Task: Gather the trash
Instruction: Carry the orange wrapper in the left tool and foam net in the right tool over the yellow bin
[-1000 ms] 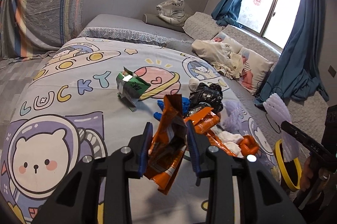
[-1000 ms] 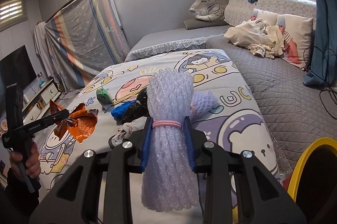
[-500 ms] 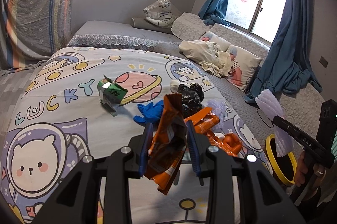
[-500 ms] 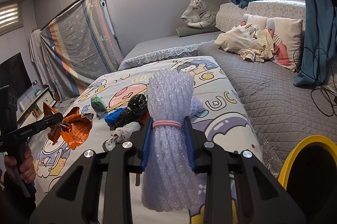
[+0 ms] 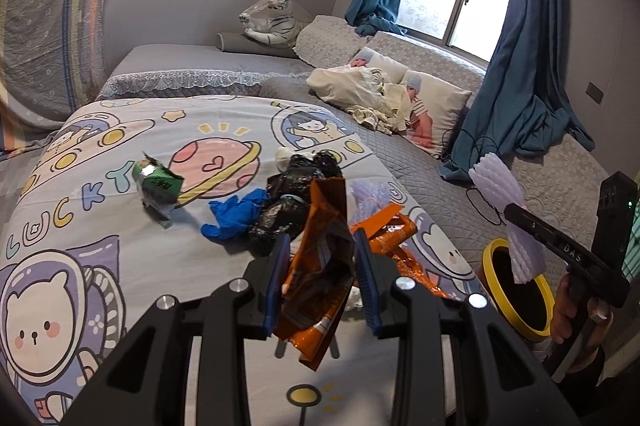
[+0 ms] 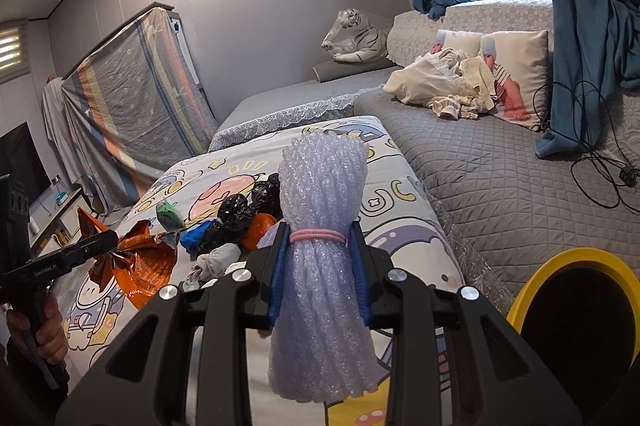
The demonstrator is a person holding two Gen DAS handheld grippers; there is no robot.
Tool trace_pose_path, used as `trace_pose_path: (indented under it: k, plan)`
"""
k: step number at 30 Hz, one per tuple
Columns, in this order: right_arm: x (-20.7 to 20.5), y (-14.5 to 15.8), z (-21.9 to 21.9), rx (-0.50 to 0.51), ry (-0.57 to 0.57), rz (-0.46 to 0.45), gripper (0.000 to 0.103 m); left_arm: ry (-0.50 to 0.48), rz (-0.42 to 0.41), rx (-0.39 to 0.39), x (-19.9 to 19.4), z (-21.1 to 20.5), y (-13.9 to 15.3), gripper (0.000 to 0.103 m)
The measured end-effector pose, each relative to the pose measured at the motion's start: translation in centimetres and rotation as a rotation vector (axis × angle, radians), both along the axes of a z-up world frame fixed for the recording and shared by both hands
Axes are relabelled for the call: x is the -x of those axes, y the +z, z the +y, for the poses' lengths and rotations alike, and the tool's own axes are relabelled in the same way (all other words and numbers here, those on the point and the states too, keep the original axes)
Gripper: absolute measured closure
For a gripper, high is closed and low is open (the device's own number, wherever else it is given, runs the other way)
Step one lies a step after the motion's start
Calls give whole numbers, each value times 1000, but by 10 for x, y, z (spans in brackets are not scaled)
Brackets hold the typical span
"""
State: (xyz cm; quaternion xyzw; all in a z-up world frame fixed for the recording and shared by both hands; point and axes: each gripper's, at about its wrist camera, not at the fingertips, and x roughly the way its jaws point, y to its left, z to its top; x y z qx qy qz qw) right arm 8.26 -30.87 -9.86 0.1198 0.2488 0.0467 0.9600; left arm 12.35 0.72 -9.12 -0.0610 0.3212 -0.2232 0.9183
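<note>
You hold both sets of fingers clamped, right gripper [image 6: 318,276] on the foam bundle [image 6: 322,266], left gripper [image 5: 320,282] on the orange wrapper [image 5: 320,266], near the yellow-rimmed bin [image 5: 516,290] for dropping.

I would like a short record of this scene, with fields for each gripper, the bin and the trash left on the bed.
left gripper: shut on orange snack wrapper, raised above the bed
right gripper: shut on foam net bundle
bin: yellow rim, beside the bed, open
trash left on bed: green carton, blue glove, black bags, another orange wrapper
bed cover: cartoon space print
</note>
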Motion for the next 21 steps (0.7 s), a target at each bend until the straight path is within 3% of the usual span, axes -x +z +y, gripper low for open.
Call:
trace_pose_path:
  k: [21]
  plan:
    - [18, 1, -41, -23, -101, -22, 75, -159, 9, -12, -5, -70, -1, 72]
